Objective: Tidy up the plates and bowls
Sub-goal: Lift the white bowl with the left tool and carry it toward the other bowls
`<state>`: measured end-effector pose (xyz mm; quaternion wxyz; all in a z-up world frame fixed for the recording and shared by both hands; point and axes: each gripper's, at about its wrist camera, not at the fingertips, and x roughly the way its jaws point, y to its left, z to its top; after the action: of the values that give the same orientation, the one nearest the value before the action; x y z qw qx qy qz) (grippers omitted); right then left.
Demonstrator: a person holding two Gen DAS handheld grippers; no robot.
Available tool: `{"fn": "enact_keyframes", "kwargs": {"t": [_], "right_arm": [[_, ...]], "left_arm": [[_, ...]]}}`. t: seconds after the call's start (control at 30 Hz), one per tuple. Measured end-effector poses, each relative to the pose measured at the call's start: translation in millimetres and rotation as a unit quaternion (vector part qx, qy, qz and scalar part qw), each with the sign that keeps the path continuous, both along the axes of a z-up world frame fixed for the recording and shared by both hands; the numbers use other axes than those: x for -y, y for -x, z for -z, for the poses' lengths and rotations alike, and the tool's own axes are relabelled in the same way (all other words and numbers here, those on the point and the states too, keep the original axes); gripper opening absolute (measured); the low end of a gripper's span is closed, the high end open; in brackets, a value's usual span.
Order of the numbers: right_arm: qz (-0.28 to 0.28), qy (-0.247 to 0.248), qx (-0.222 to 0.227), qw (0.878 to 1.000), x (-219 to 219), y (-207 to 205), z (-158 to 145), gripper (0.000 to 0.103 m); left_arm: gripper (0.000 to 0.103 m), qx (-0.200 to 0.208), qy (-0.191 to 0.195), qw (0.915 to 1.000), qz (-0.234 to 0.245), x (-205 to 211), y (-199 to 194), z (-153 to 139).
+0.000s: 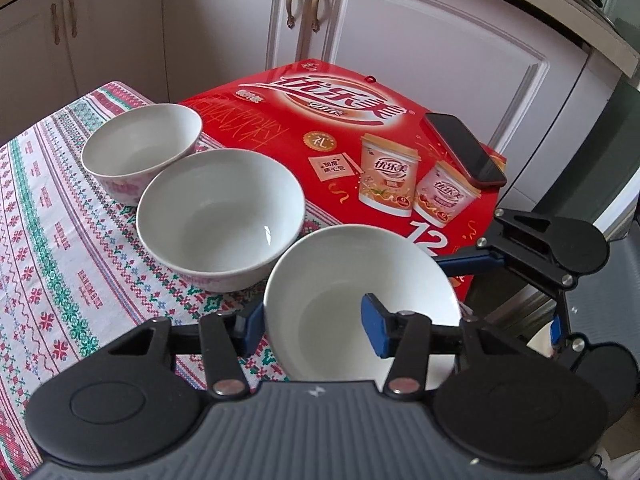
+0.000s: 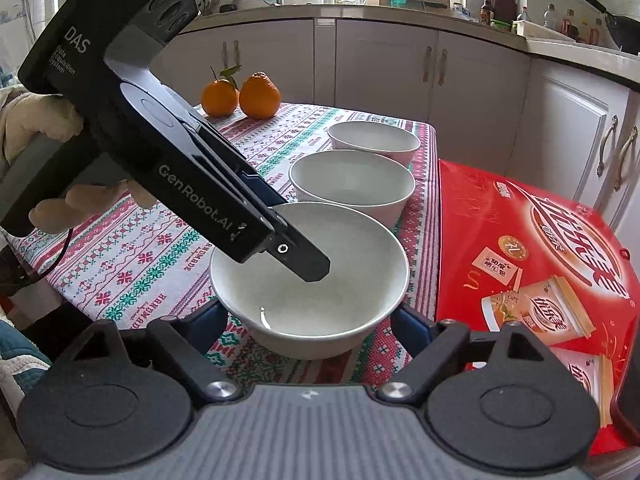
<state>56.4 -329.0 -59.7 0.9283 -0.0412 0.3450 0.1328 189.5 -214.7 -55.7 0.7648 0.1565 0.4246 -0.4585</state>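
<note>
Near bowl [image 1: 360, 300] is pinched at its rim by left gripper [image 1: 316, 328]. Right gripper [image 2: 308, 320] is spread around it, untouching. Glazed ceramic is judged slippery, breakable; rim is best gripped.

Left wrist view: nearest bowl [image 1: 362, 300] has its near rim hidden behind the gripper body. Right wrist view: the red box [image 2: 536, 264] is cut off at the right edge; bottles on the far counter [image 2: 492, 8] too small to identify.
</note>
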Motion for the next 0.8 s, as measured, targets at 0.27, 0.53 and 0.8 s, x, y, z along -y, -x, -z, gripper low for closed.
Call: {"fn": "enact_keyframes", "kwargs": {"t": [0.27,0.53,0.8], "right_arm": [[-0.004,-0.002,-0.006,1.0,-4.1,-1.6,-3.6,0.091],[-0.032,-0.002,-0.002,0.999,-20.3,-3.8,-14.8,0.091],[-0.069,-0.007,-0.009,0.998,-47.0,-17.7,-17.8,0.091]], "left_arm": [[0.05,0.009,0.004,1.0,0.0,-6.5,4.4,-6.9],[0.05,0.011,0.01,0.9996,-0.022,-31.5,7.5,-12.4],[0.05,0.01,0.013,0.9983,-0.057,-68.4,4.5,-15.6]]}}
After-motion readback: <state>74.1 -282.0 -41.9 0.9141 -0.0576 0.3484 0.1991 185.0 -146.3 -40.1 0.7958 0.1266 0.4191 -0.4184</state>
